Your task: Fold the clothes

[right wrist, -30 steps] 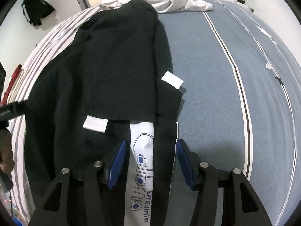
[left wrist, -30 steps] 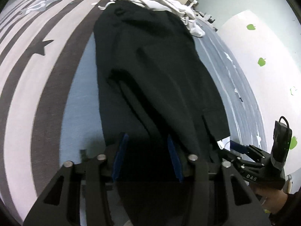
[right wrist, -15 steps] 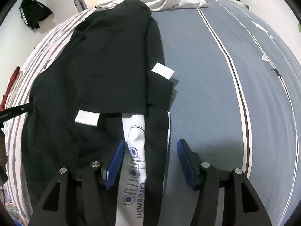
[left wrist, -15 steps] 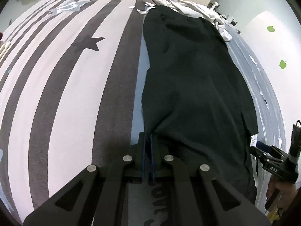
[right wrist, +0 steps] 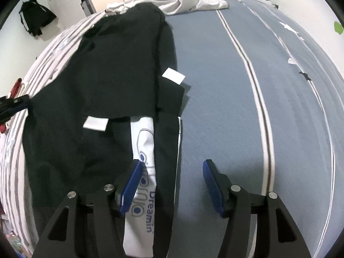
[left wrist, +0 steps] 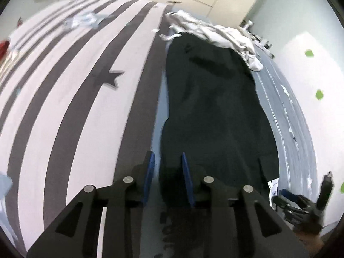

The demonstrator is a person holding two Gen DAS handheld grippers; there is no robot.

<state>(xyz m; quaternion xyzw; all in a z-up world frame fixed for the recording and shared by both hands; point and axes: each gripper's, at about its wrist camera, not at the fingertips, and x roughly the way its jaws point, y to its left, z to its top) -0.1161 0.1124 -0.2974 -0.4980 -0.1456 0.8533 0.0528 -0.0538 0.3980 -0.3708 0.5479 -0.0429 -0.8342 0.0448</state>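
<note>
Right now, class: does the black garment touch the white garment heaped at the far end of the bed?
Touching: the right wrist view shows the black garment overlapping the white garment.

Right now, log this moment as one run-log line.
task: fold clothes | left gripper: jaws opening at black garment edge | right gripper: open over printed white panel | surface: bed

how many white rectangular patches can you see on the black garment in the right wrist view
2. One white patch lies on the lower left of the black garment, near the fold edge. The other white patch sits at its right edge beside the blue bedcover. Folds may hide more.
</note>
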